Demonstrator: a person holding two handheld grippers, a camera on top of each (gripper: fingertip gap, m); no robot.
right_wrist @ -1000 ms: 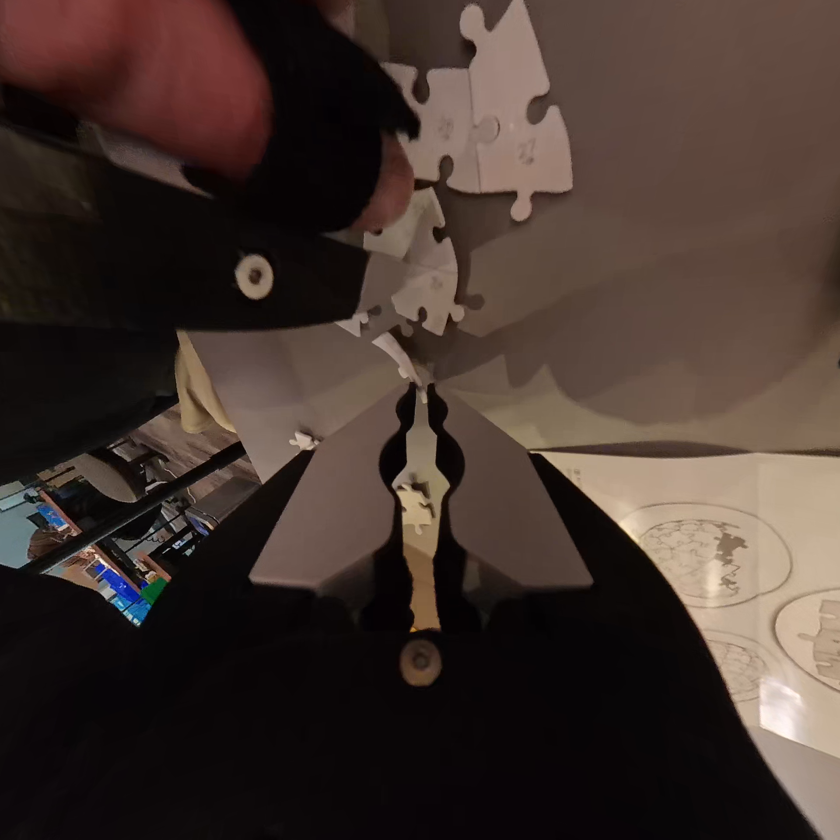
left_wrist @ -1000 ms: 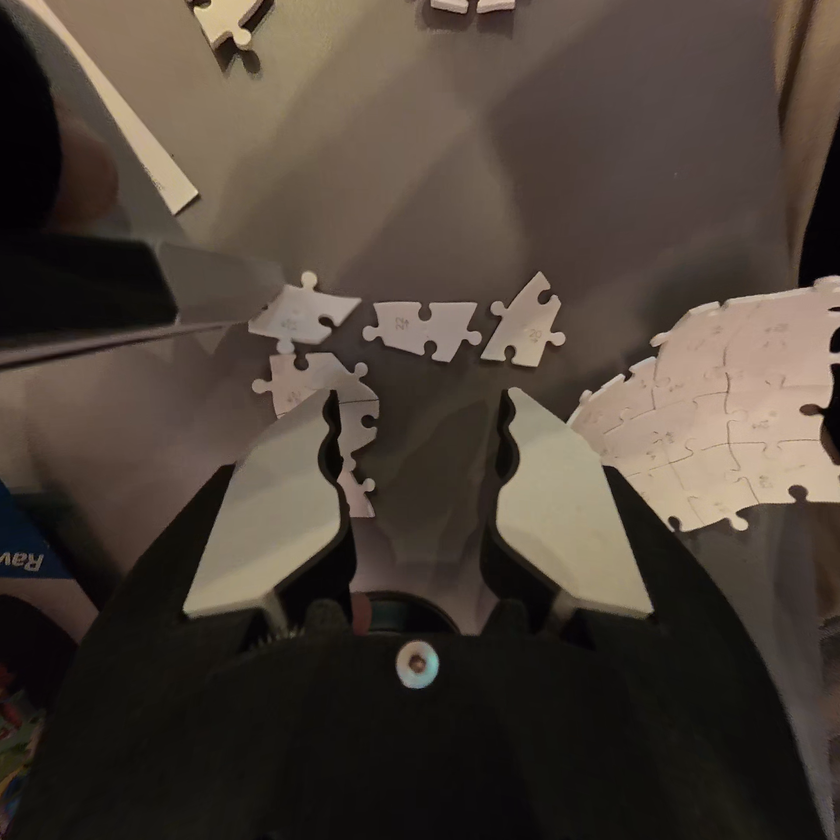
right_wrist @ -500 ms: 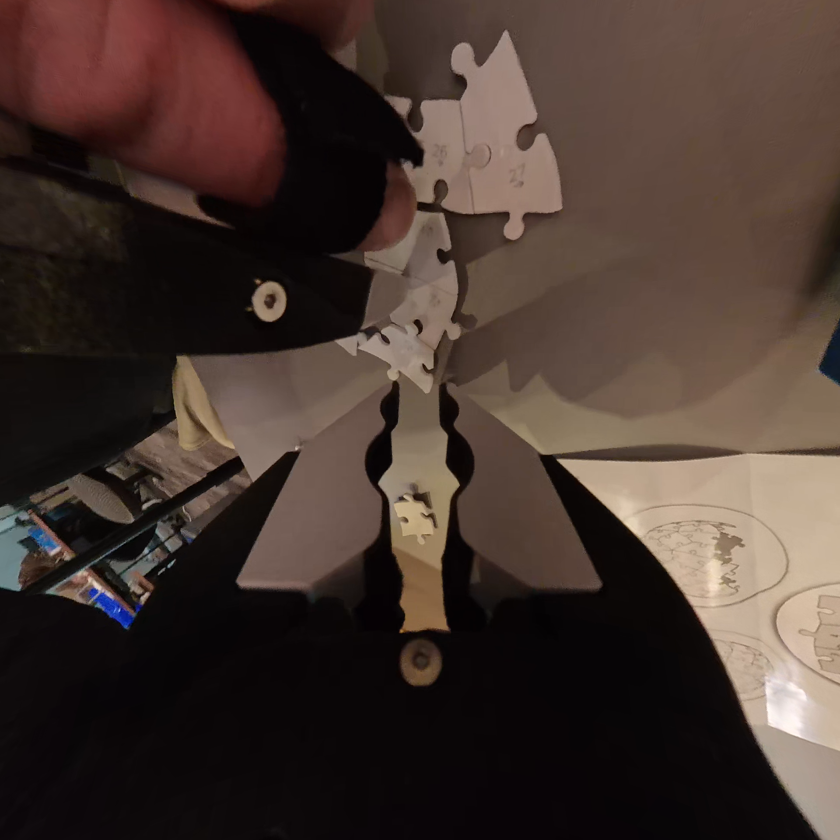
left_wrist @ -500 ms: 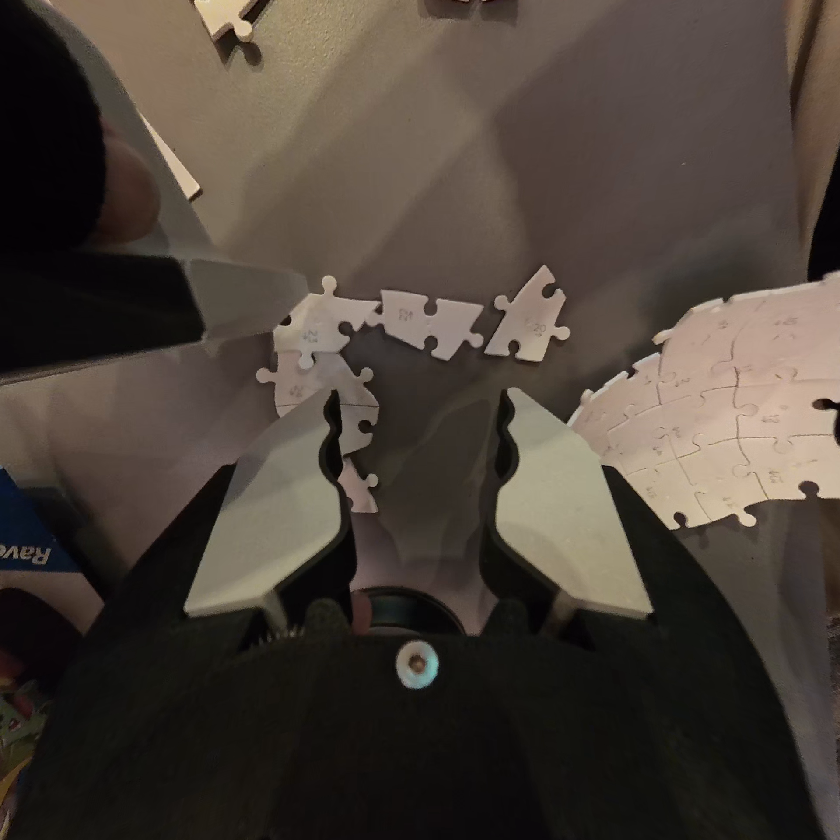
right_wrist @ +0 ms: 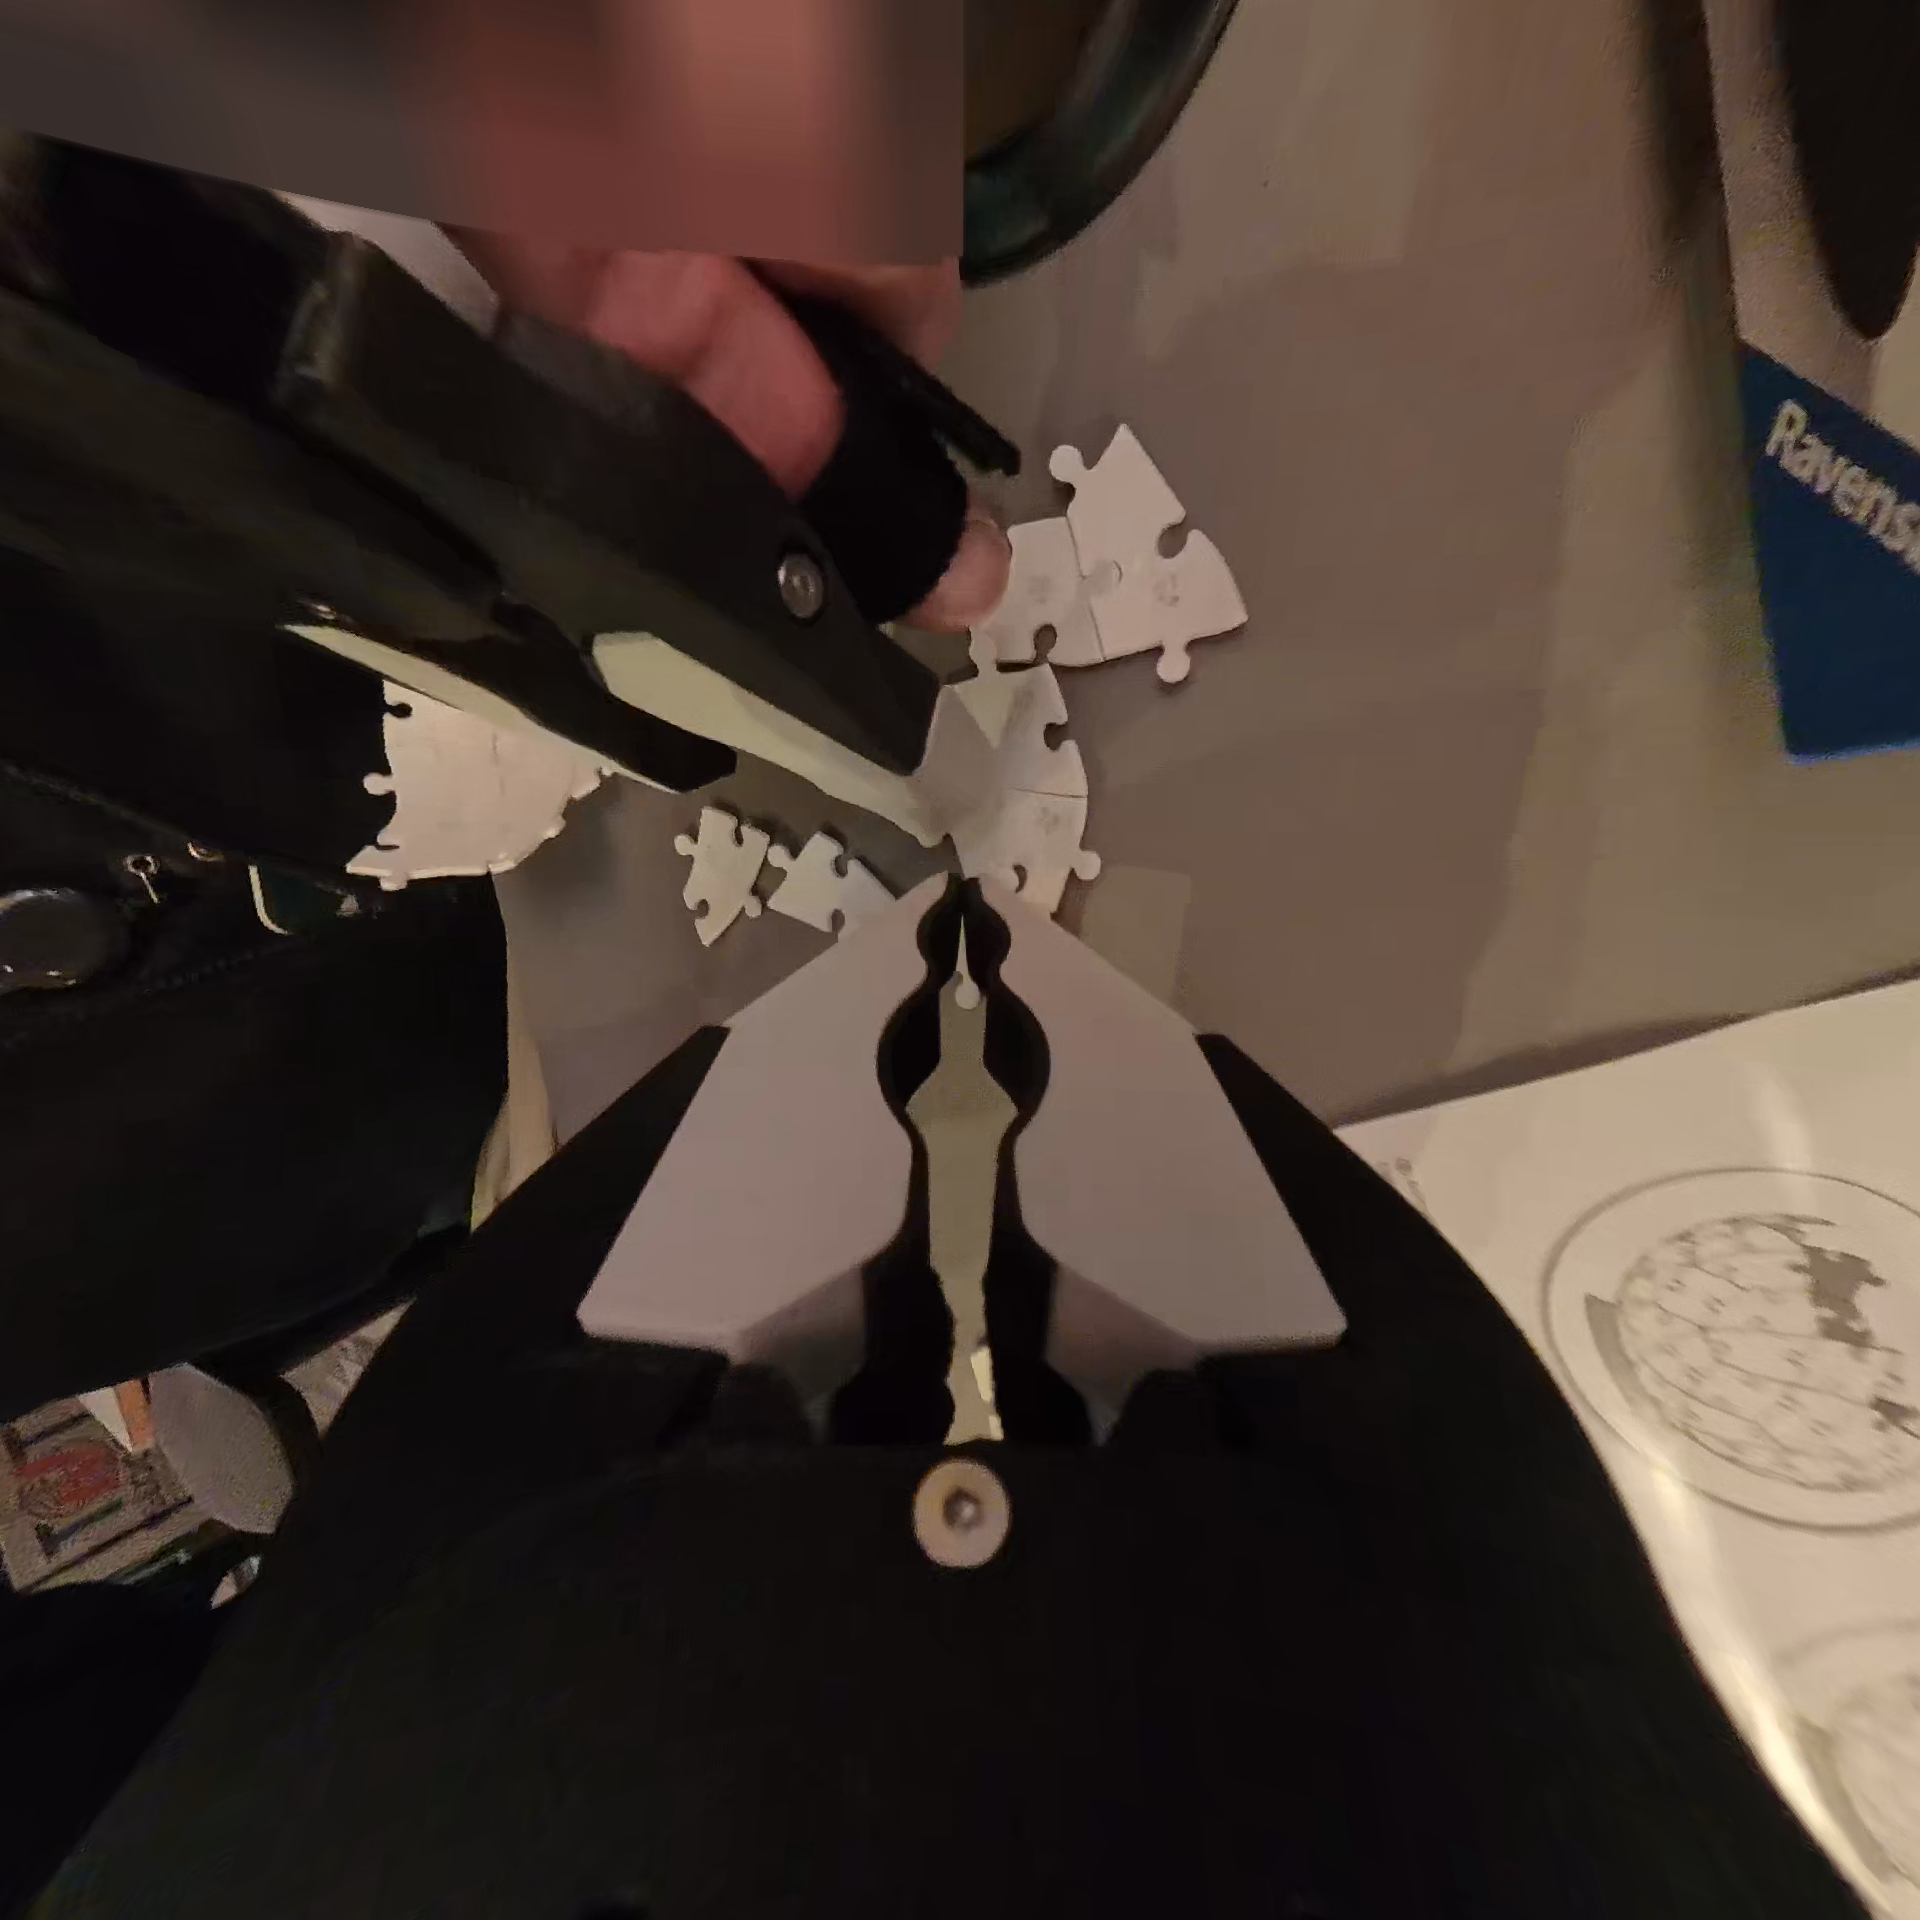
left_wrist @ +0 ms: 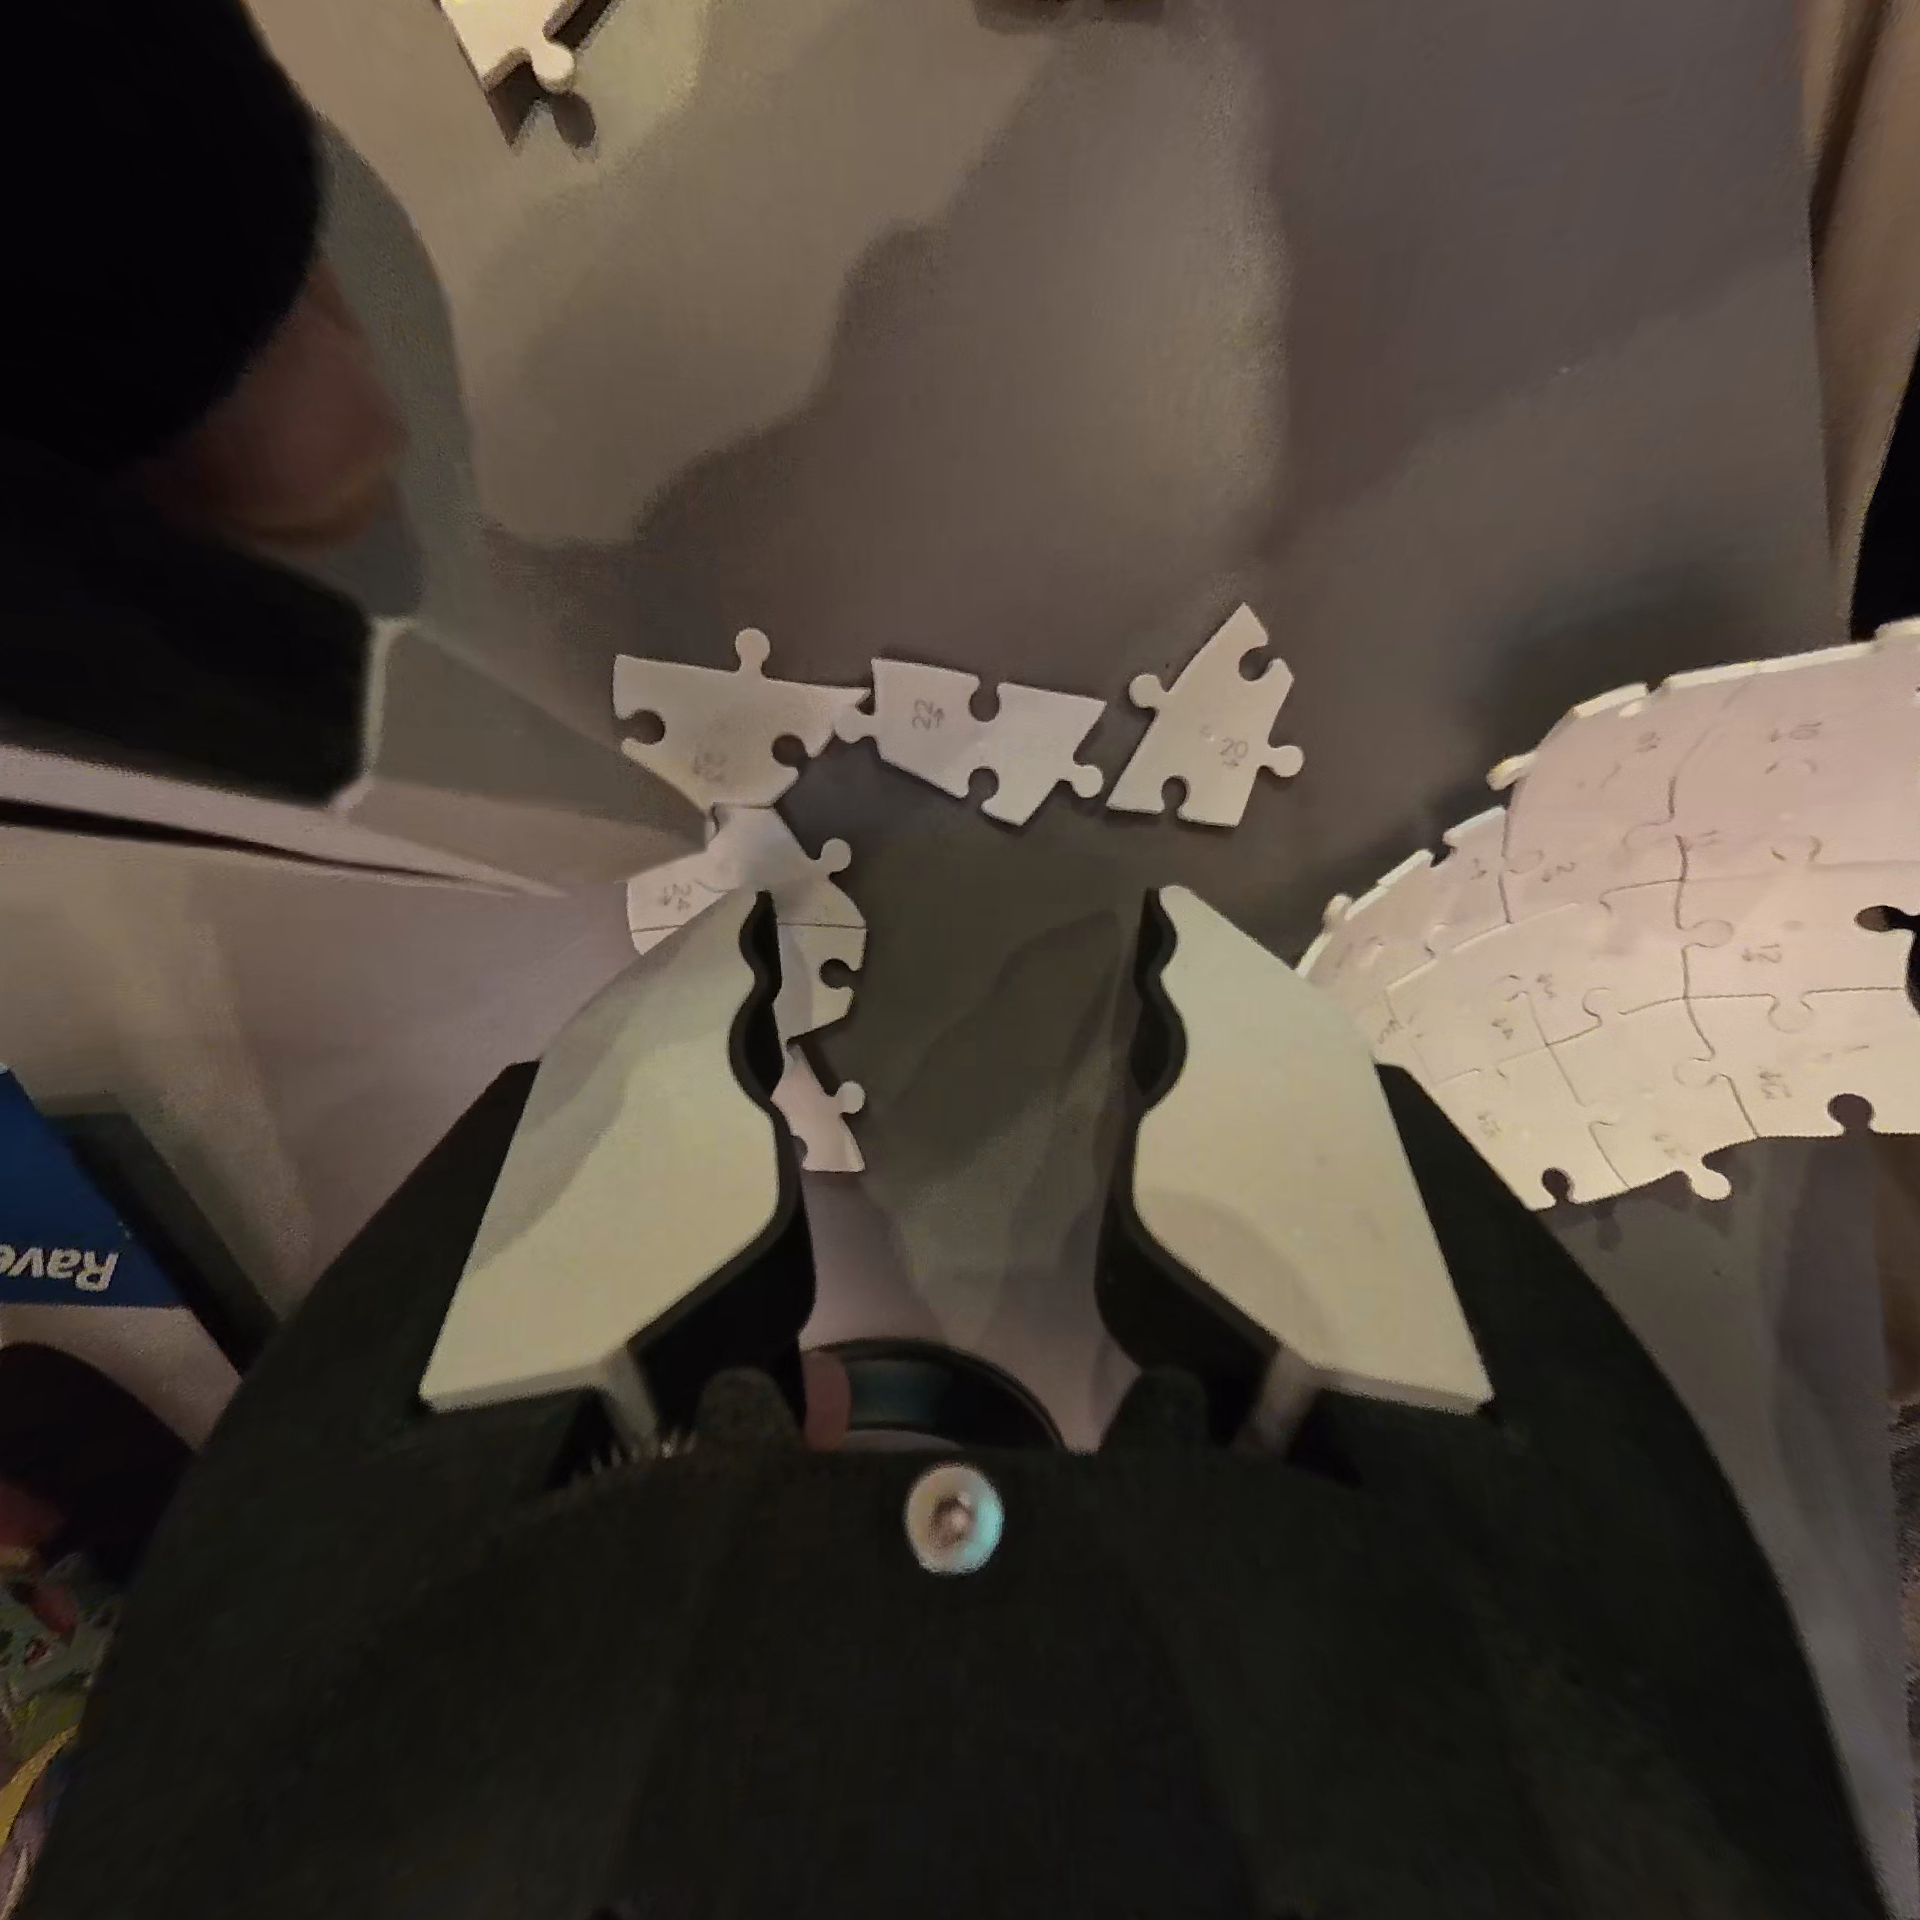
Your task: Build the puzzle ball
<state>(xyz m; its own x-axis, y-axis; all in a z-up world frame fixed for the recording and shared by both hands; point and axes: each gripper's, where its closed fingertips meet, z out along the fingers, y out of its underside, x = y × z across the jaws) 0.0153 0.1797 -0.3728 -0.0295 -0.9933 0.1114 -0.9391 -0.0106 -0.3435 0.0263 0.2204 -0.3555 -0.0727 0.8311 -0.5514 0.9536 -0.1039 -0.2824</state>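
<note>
Several white puzzle pieces lie on the grey table (left_wrist: 935,364). My left gripper (left_wrist: 956,914) is open and empty, its left finger over a short joined strip (left_wrist: 821,935). My right gripper (right_wrist: 961,894) is shut on a single piece (left_wrist: 717,727), seen edge-on (right_wrist: 966,982) between its fingers. That piece touches a two-tab piece (left_wrist: 977,738); another loose piece (left_wrist: 1205,738) lies to its right. The curved assembled section of the ball (left_wrist: 1662,935) lies at the right. The right gripper (left_wrist: 623,779) comes in from the left of the left wrist view; the left gripper (right_wrist: 914,800) shows in the right wrist view.
A joined pair (right_wrist: 1122,582) lies beyond the strip (right_wrist: 1029,790). A blue puzzle box (right_wrist: 1849,561) stands at the right. A white instruction sheet (right_wrist: 1662,1247) lies at the lower right. Another loose piece (left_wrist: 520,42) lies at the far edge.
My right gripper opened slightly, then shut on the single piece and moved it right until it touches the two-tab piece. My left gripper stayed open and barely moved.
</note>
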